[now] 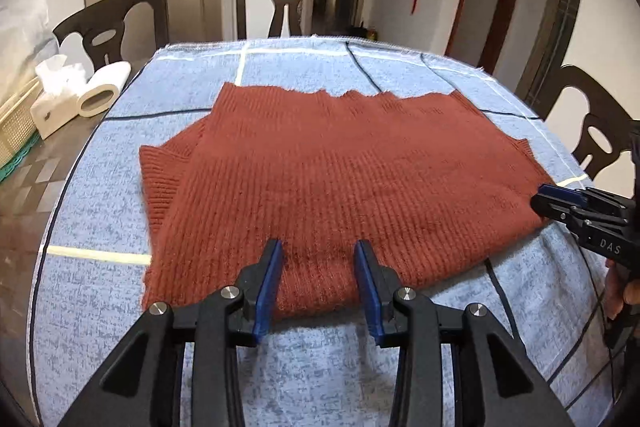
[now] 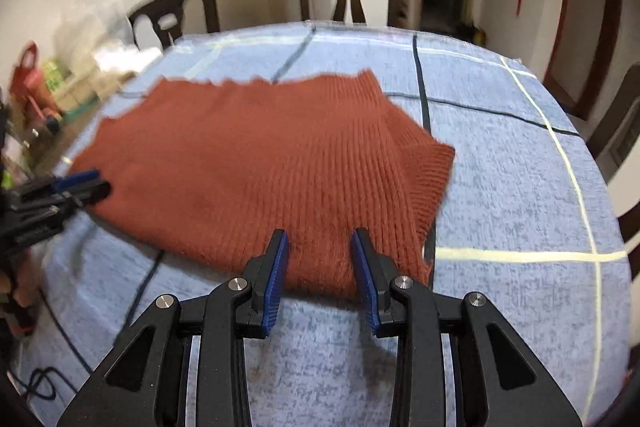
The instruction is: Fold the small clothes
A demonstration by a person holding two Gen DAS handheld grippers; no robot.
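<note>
A rust-red knitted sweater (image 1: 328, 183) lies flat on the blue checked tablecloth (image 1: 100, 219), folded once with a sleeve cuff sticking out at its left. My left gripper (image 1: 318, 251) is open, its blue pads over the sweater's near edge, holding nothing. In the right wrist view the sweater (image 2: 256, 167) fills the middle, a ribbed cuff at its right. My right gripper (image 2: 319, 239) is open over the near edge, empty. The right gripper also shows in the left wrist view (image 1: 560, 203) at the sweater's right edge; the left gripper shows in the right wrist view (image 2: 80, 187) at its left edge.
Dark wooden chairs (image 1: 286, 3) stand around the table. A tissue box and a white roll (image 1: 100, 91) sit off the cloth at the left, next to a basket (image 1: 16, 131). Clutter (image 2: 48, 87) lies at the left in the right wrist view. A cable (image 2: 40, 383) hangs near the front left.
</note>
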